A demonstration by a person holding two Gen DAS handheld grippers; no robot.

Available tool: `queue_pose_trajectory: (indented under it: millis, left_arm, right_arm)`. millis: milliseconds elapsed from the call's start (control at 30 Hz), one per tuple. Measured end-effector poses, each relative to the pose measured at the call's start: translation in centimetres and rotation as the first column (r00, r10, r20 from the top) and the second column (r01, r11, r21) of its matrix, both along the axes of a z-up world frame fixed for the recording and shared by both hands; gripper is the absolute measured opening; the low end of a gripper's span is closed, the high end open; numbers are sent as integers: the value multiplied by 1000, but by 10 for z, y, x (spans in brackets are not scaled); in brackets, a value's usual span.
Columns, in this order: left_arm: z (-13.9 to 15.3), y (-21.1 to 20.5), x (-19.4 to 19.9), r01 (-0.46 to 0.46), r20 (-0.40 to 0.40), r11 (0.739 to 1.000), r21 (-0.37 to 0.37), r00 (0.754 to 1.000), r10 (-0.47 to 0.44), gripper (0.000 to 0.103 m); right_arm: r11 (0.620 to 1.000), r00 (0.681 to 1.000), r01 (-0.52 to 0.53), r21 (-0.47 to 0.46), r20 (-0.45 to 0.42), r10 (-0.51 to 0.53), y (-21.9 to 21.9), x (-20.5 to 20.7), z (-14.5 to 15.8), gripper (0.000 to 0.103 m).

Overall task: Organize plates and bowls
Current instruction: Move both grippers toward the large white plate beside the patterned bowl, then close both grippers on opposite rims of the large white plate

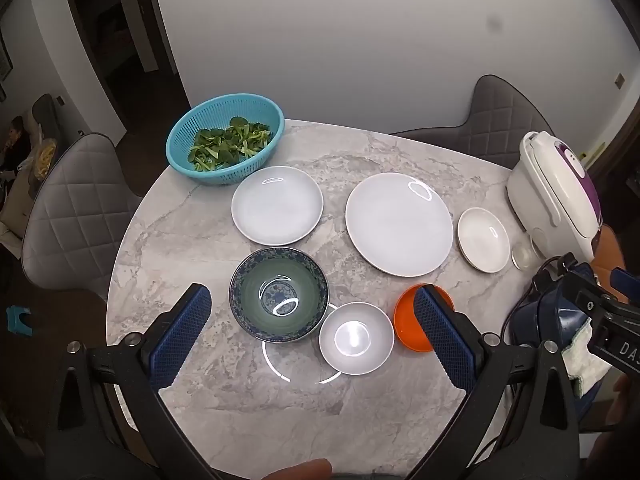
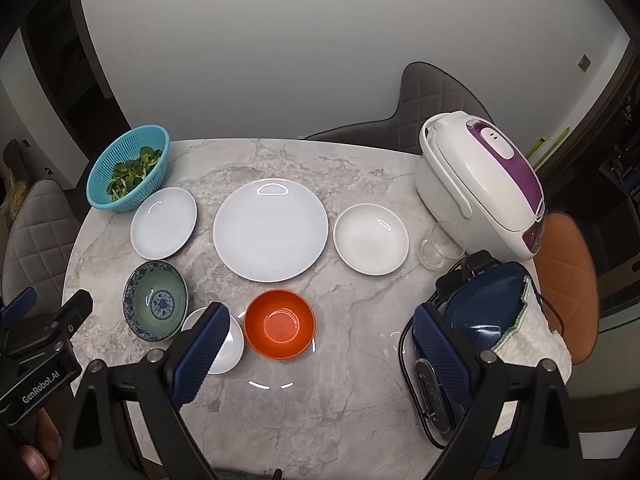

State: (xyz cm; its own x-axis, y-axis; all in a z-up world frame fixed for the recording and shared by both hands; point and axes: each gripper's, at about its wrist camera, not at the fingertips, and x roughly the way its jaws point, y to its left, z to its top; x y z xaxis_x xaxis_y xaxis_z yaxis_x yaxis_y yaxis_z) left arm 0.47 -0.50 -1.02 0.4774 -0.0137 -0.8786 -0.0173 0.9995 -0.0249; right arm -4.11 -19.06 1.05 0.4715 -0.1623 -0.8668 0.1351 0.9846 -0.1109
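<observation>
Both grippers' fingers (image 1: 440, 332) gape wide, empty, above the orange bowl (image 2: 279, 323) and, seemingly, the small white bowl (image 1: 356, 338).

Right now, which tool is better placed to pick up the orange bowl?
Right. The orange bowl sits between the open right tool fingers, while the left tool frames the patterned bowl and small white bowl.

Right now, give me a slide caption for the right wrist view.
Open right tool above a marble table with three plates, an orange bowl and a patterned bowl.
</observation>
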Motion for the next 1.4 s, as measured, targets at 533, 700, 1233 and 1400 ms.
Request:
queue_pose_trajectory:
  millis: [533,700,1233,1400]
  left_arm:
    - [-156,109,-28,3,-126,999,-44,992,-8,98]
    - [-170,140,-29,29,-68,999,-34,997,-32,95]
    - [-204,125,88,62,-242,998,-29,968,-67,49]
    - [-190,91,158,147,-61,981,-123,986,-155,48]
  right_arm:
    - [918,965,216,333,70,-253,-66,-32,-116,95]
    - [916,948,294,274,39,-316,-61,-42,-145,95]
    - [924,967,203,326,84,-242,-64,5,-178,92]
    - [876,973,176,449,58,-225,-85,55,-187,88]
